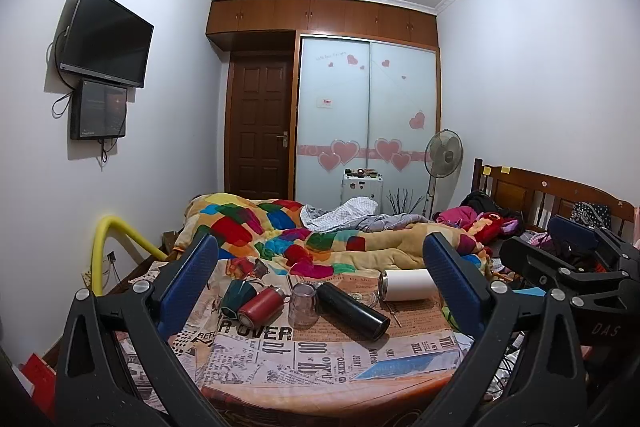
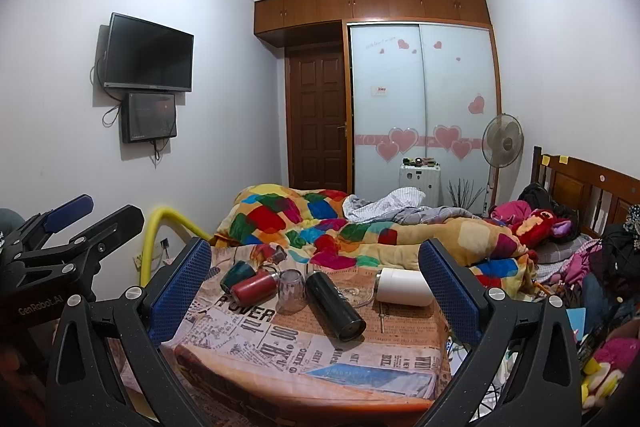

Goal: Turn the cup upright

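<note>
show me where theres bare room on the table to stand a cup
The near half of the newspaper-print tablecloth is free, from the front edge up to the black cylindrical flask. The far half is crowded: dark green mug, red bottle, upside-down clear glass, white tumbler.

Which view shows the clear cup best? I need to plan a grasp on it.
The left wrist view: the clear cup sits larger there, upside down, its whole outline clear between the red bottle and black bottle. The right wrist view shows it too, also unblocked, only smaller.
</note>
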